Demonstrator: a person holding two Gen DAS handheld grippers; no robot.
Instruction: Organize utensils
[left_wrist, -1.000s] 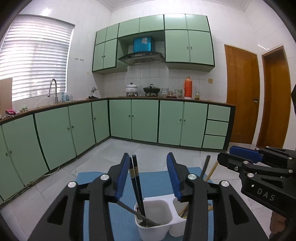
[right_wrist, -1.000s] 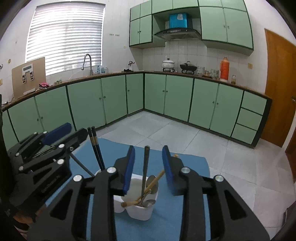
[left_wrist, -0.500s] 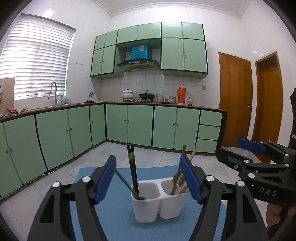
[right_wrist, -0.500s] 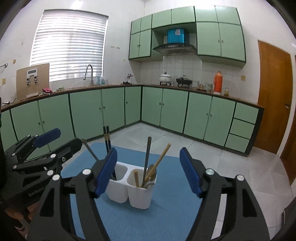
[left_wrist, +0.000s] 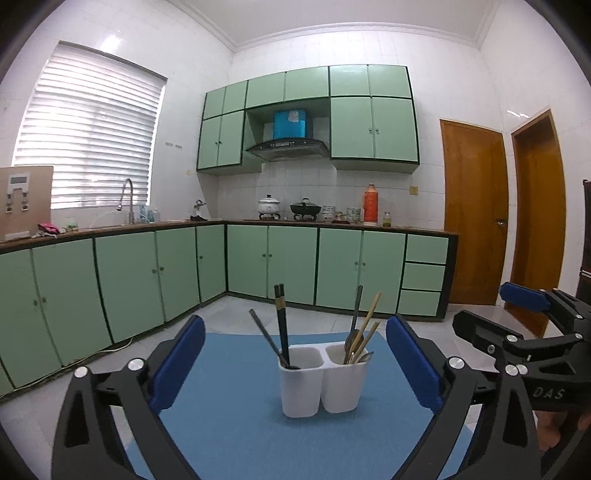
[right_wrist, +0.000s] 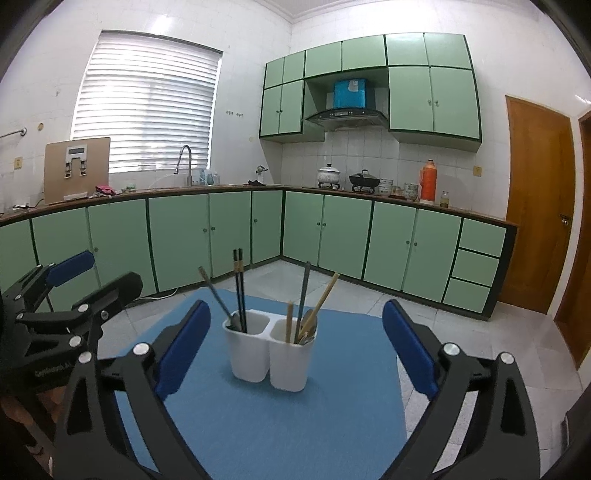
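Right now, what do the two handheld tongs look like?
Both the left tongs and right tongs have angular black frames with triangular cut-outs, silver screw heads and blue padded fingers. White "DAS" lettering marks the right one's side; the left one's lettering is unreadable.

Both views are bright and evenly lit, with daylight coming through the blinds (left_wrist: 88, 140) and glare patches on the glossy wall tiles (left_wrist: 122, 40). Shadows are soft and faint. Fisheye distortion bows the cabinets (right_wrist: 177, 236), corners go black, and focus is sharp throughout.
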